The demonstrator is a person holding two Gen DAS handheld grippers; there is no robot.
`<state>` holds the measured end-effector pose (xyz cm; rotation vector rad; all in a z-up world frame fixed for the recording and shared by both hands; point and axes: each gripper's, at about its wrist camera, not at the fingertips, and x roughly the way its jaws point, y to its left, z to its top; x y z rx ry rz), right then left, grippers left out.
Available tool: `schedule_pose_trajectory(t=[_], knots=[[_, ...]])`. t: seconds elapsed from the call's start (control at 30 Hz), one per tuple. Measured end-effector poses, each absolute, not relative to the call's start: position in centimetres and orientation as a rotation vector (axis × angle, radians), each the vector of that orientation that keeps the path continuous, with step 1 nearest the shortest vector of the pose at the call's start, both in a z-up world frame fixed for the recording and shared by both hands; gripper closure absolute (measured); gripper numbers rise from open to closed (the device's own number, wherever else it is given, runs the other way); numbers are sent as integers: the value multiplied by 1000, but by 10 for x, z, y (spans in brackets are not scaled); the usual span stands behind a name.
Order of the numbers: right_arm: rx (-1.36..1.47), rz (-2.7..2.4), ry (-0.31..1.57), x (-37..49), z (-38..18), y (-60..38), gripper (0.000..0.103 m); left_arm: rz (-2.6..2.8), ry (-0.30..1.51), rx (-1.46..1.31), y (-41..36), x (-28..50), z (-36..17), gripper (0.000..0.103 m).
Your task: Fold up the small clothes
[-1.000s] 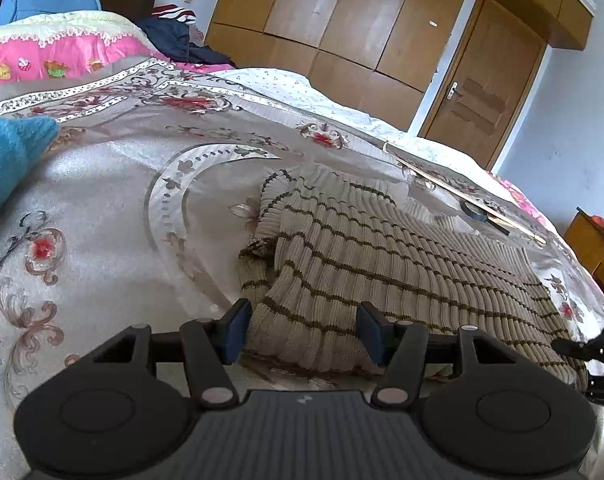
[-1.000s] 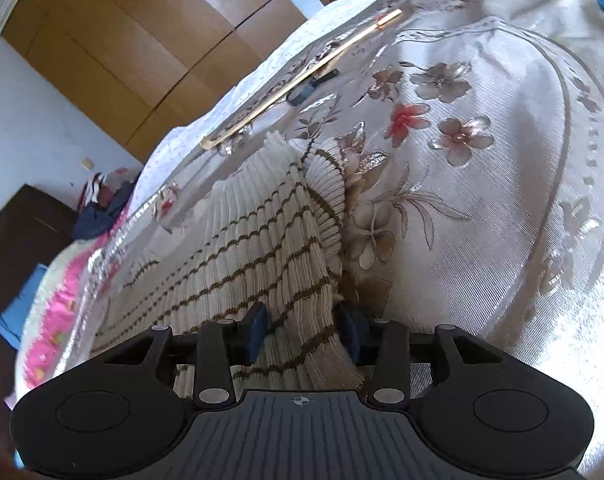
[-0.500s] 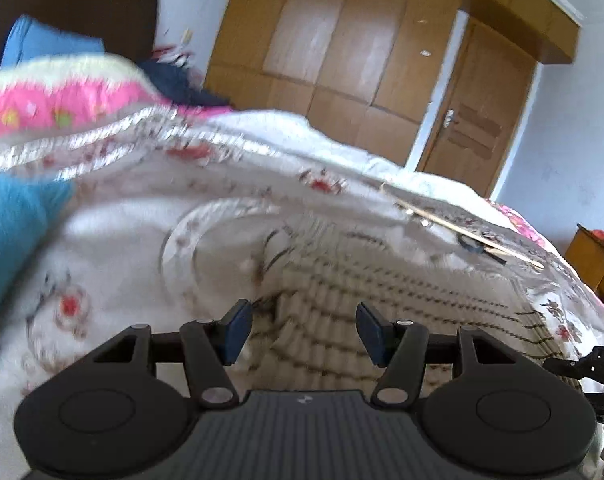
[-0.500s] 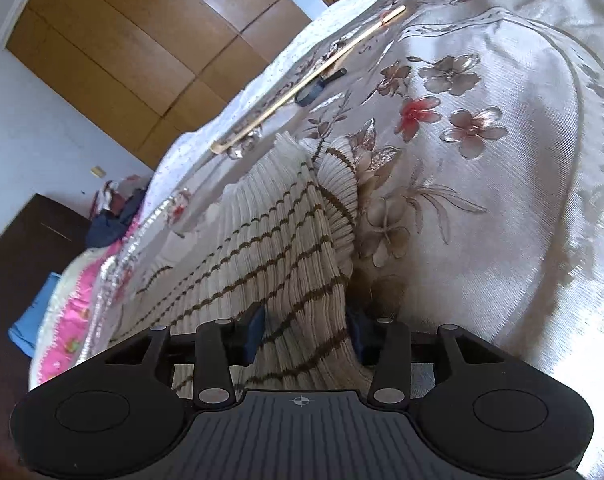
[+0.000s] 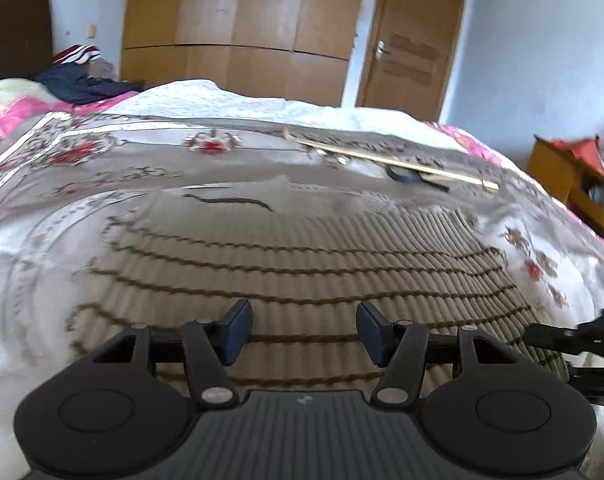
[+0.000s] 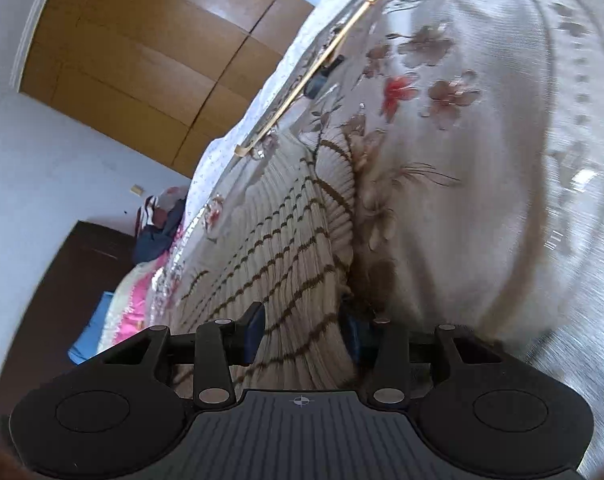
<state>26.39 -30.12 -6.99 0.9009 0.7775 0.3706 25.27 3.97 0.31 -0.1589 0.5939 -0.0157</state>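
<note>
A beige ribbed sweater [image 5: 302,272] with thin brown stripes lies spread on the floral bedspread [image 5: 102,168]. My left gripper [image 5: 302,330] hovers over its near edge, open, with nothing pinched between the blue pads. In the right wrist view the sweater [image 6: 278,248] runs away from me, and its near right edge rises between the pads. My right gripper [image 6: 303,332] is shut on that edge, its jaws closing a little. The right gripper [image 5: 573,336] also shows at the sweater's right corner in the left wrist view.
A long wooden stick [image 5: 381,156] and a dark tool [image 5: 405,174] lie on the bed beyond the sweater. Dark clothes [image 5: 82,84] are piled at the far left. A wardrobe [image 5: 242,20], a door [image 5: 409,40] and a wooden stand [image 5: 569,176] line the room.
The left gripper has swung from the sweater's bunched left end to over its middle, and the sweater now lies flat. The right gripper has rolled slightly and still has the edge.
</note>
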Motion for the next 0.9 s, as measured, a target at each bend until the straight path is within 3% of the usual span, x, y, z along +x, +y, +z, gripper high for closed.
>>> schedule_pose_trajectory(t=[0.3,0.9], knots=[[1029,381,880,210,-82,-304,62,-16,612,-117,25,262,0,36],[1338,160,525,248,-107,-257,60,-50,617,-59,25,277,0,35]])
